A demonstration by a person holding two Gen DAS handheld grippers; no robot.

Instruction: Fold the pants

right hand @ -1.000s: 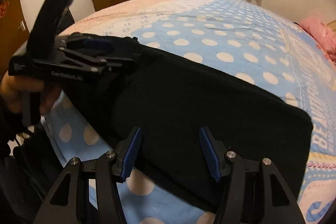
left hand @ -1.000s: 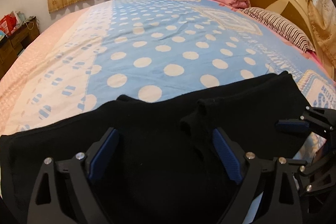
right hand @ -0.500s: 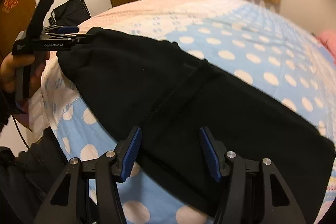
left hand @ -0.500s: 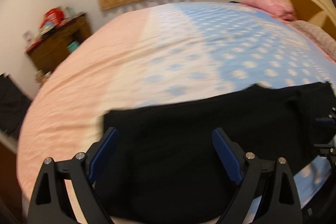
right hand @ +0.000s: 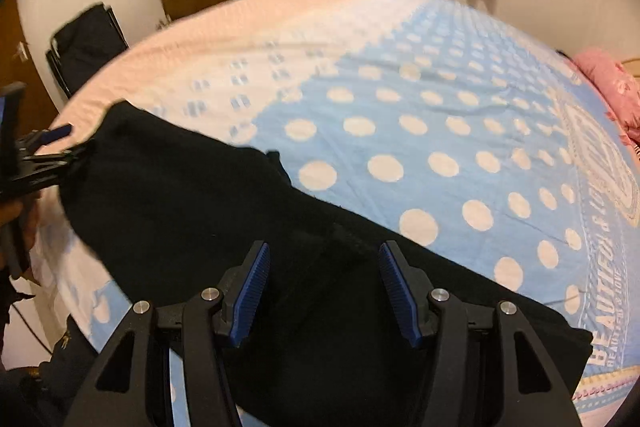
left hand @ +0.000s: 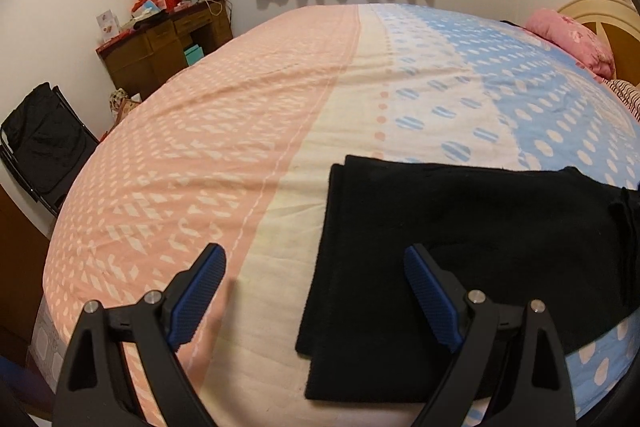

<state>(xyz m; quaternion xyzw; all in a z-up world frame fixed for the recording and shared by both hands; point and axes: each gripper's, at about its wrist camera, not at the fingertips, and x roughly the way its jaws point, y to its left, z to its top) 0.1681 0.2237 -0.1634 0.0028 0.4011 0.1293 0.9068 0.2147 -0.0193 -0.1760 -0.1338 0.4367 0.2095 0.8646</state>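
Black pants lie flat and folded lengthwise near the front edge of the bed. My left gripper hovers open over their left end; the cloth's edge lies below the gap and neither pad touches it. In the right wrist view the pants run from the lower right up to the left, where the left gripper sits at their end. My right gripper stands open above the middle of the pants with nothing between its pads.
The bedcover is pink at left, blue with white dots at right. A pink pillow and headboard are at far right. A wooden desk and a black folding chair stand beyond the bed's left side. A hand holds the left gripper.
My left gripper has swung left along the pants to their left end, still open. The right gripper has also shifted left over the pants. Its jaws stand as before.
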